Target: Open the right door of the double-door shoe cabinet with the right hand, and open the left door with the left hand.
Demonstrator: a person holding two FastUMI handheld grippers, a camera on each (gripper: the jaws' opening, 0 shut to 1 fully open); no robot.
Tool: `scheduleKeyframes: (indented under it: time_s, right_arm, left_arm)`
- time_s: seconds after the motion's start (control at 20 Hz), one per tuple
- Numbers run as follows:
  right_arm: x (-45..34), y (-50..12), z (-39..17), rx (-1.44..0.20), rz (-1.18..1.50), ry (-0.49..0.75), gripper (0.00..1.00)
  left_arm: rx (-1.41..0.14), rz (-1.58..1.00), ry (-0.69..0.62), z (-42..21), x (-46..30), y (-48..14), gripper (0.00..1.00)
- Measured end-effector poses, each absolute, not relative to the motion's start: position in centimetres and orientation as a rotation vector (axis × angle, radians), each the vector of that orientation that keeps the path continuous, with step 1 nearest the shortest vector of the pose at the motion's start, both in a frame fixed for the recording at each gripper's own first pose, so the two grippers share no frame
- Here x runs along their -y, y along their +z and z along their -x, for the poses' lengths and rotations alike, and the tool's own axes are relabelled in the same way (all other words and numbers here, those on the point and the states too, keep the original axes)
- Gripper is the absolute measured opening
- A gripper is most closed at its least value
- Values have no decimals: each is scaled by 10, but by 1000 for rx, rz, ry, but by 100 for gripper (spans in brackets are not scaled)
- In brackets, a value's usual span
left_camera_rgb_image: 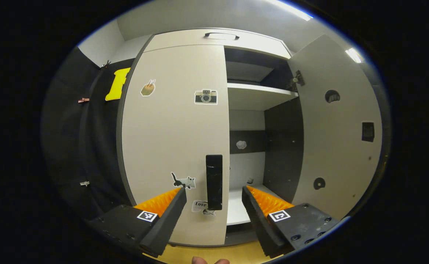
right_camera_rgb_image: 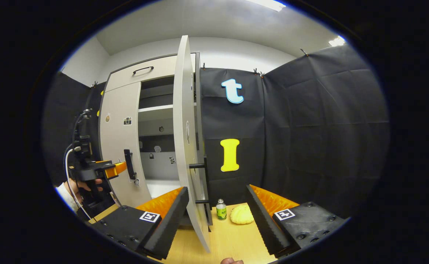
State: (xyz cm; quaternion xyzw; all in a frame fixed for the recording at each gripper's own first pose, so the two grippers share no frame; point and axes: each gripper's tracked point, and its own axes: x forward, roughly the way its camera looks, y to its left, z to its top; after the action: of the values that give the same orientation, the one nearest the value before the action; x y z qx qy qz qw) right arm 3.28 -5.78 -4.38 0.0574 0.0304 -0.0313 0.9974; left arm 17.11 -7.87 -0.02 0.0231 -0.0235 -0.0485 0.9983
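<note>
Right door (left_camera_rgb_image: 337, 124) of the shoe cabinet (left_camera_rgb_image: 214, 38) is already swung wide open, shelves (left_camera_rgb_image: 260, 96) exposed inside; in the right gripper view it stands nearly edge-on (right_camera_rgb_image: 183, 124) with its black bar handle (right_camera_rgb_image: 204, 183) between the right hand-held gripper (right_camera_rgb_image: 217, 216) fingers, which are spread wide and not touching it. So step one looks done.

Left door (left_camera_rgb_image: 174, 143) is closed, flush with the frame. The left hand-held gripper (left_camera_rgb_image: 213, 214) is lined up on its vertical black handle (left_camera_rgb_image: 214, 181), jaws wide, the handle sitting in the gap with no contact visible (looks like the approach for the grasp, judged from alignment). In the right gripper view the left hand-held gripper (right_camera_rgb_image: 106, 170) shows from the side, held by a hand (right_camera_rgb_image: 80, 187) just beside that handle (right_camera_rgb_image: 128, 165). Left to do: close on the handle and pull the left door open.

Hard to tell: how near the left fingers are to the handle in depth, the fisheye flattens it. Cabinet base is cut off by the gripper bodies. Small items deep on the shelves are too small to name. A small bottle (right_camera_rgb_image: 220, 209) and a yellow bun-like object (right_camera_rgb_image: 241, 214) sit on the table (right_camera_rgb_image: 229, 242) behind the open door
</note>
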Motion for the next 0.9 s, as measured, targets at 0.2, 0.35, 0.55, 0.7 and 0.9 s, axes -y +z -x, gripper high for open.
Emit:
scheduleKeyframes:
  time_s: [0.2,0.35,0.55,0.7,0.9]
  right_arm:
    - [79,-42,-30,-59,-115,-93,97]
    - [103,-37,-30,-50,-122,-128,97]
    - [118,-36,-31,-44,-134,-146,98]
    - [119,-38,-31,-51,-127,-142,98]
    - [115,-36,-31,-52,-128,-121,98]
  left_arm:
    - [25,-75,-56,-208,78,-7,94]
    - [11,-107,-31,-228,82,-13,88]
    - [8,-59,3,-244,76,-15,65]
    - [2,-16,-27,-246,85,-15,53]
    - [-22,-50,11,-247,85,-20,35]
